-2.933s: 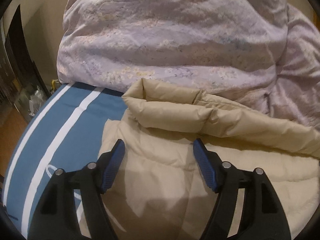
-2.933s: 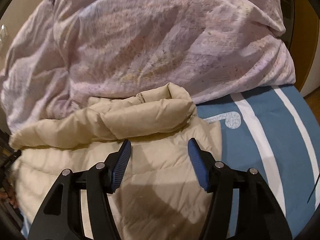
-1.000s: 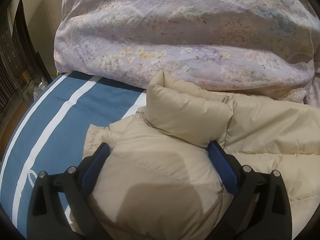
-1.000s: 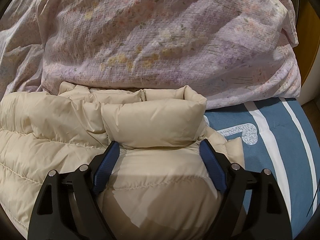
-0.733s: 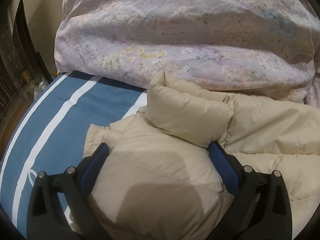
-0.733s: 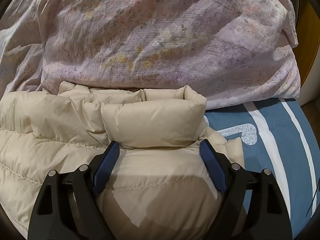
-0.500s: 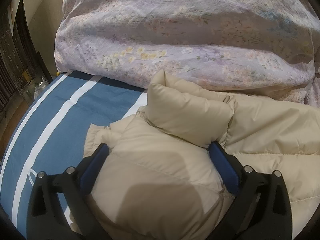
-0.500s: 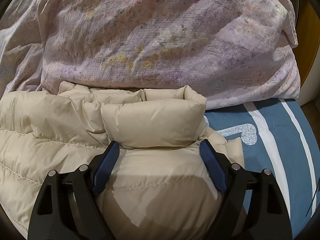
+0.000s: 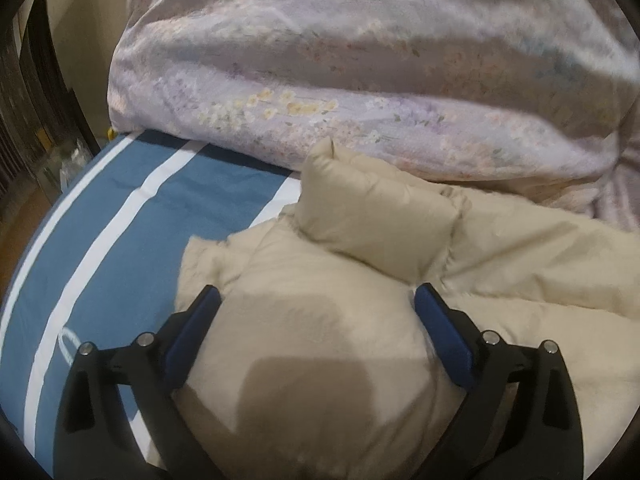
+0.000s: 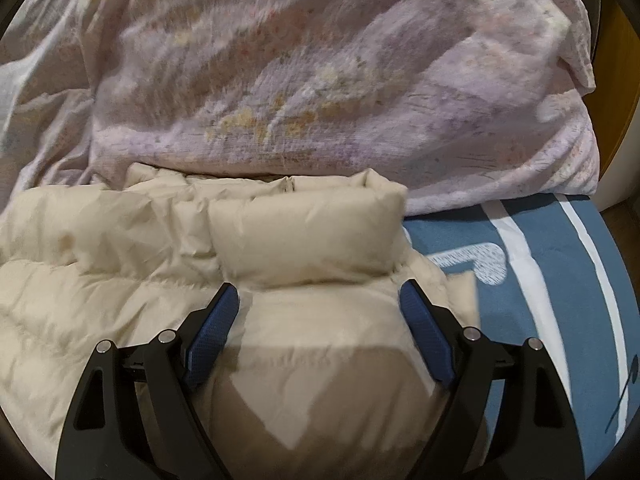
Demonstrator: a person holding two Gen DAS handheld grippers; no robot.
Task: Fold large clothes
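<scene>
**A:** What are the claws doing?

**B:** The left gripper (image 9: 316, 308) and the right gripper (image 10: 319, 304) both stand wide, each straddling a bulge of the beige down jacket (image 9: 400, 280) without pinching it. About three seconds ago they hovered above it; now they sit pressed into the padding, and in the last second hardly anything shifts, apart from slight motion blur.

**A:** Meaning?

**B:** I'd judge they are flattening a fold rather than lifting.

**A:** Where's the jacket?

**B:** On the blue striped sheet (image 9: 120, 248), its far edge touching the floral duvet (image 9: 360, 80).

**A:** Do the views differ?

**B:** The left shows dark furniture (image 9: 36, 120) beside the bed; the right shows a white printed mark on the sheet (image 10: 480, 264).
</scene>
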